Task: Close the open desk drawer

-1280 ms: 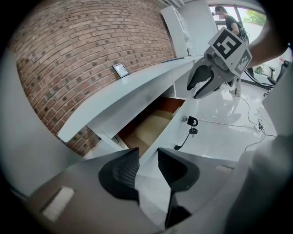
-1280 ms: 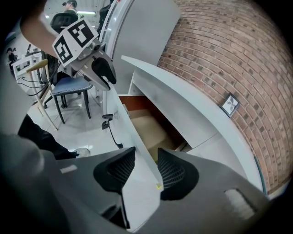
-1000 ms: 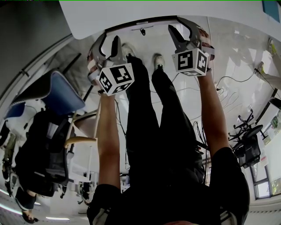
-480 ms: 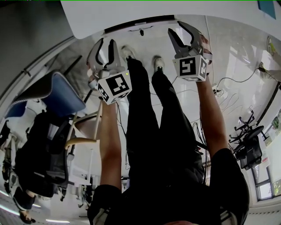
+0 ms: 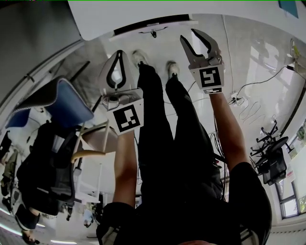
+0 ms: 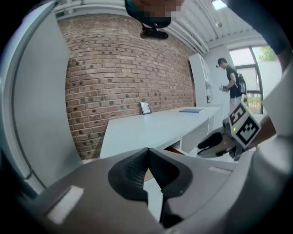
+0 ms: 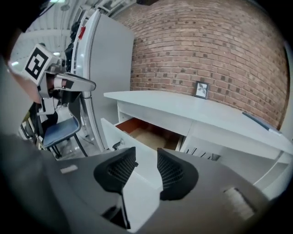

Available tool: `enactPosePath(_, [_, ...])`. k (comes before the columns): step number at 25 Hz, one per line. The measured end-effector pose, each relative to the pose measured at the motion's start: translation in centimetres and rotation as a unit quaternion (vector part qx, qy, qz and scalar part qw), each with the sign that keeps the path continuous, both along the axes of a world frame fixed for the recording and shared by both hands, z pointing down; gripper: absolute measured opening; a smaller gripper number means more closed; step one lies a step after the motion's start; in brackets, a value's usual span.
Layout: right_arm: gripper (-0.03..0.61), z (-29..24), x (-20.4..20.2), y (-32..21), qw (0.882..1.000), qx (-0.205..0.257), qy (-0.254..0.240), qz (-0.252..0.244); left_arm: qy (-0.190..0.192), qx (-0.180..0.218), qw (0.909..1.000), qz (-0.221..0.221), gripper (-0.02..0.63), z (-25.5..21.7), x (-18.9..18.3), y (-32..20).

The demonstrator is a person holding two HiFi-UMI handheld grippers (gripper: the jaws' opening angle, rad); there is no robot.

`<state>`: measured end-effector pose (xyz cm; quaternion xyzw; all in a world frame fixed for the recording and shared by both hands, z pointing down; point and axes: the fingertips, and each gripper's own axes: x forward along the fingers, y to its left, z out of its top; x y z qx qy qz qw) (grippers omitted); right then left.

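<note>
Head view: the left gripper (image 5: 118,53) has its jaws pressed together on nothing; the right gripper (image 5: 187,34) has its jaws spread; the drawer (image 5: 153,25) juts open from under the white desk (image 5: 143,12), beyond both. Left gripper view: the pads meet, having just closed, empty; the desk runs ahead along a brick wall (image 6: 114,68). Right gripper view: the jaws stand apart, having just narrowed a little, nothing between them; the drawer (image 7: 149,132) lies open ahead, clear of the jaws, its wooden inside showing.

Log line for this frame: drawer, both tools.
drawer: open | left tool: shut, empty | right tool: open, jaws just closing a bit, empty
</note>
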<state>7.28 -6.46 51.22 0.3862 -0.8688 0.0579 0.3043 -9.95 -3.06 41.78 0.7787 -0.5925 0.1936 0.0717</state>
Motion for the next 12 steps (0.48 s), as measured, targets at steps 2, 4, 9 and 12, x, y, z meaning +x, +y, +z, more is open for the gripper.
enactPosePath(2, [0.150, 0.7, 0.0, 0.4, 0.999, -0.025, -0.035, 0.024, 0.071, 0.007, 0.9972, -0.022, 0.014, -0.5, 0.3, 0.3])
enactPosePath(4, [0.150, 1.4, 0.1, 0.7, 0.995, -0.053, -0.068, 0.047, 0.083, 0.010, 0.9963, -0.019, 0.014, -0.7, 0.8, 0.4])
enactPosePath(9, [0.133, 4.4, -0.2, 1.1, 0.956, -0.154, -0.217, 0.123, 0.100, 0.003, 0.9950, -0.002, 0.014, -0.2, 1.9, 0.7])
enactPosePath(12, [0.135, 6.1, -1.0, 1.0, 0.913, -0.209, -0.311, 0.163, 0.101, -0.006, 0.9949, -0.003, 0.014, 0.3, 1.8, 0.8])
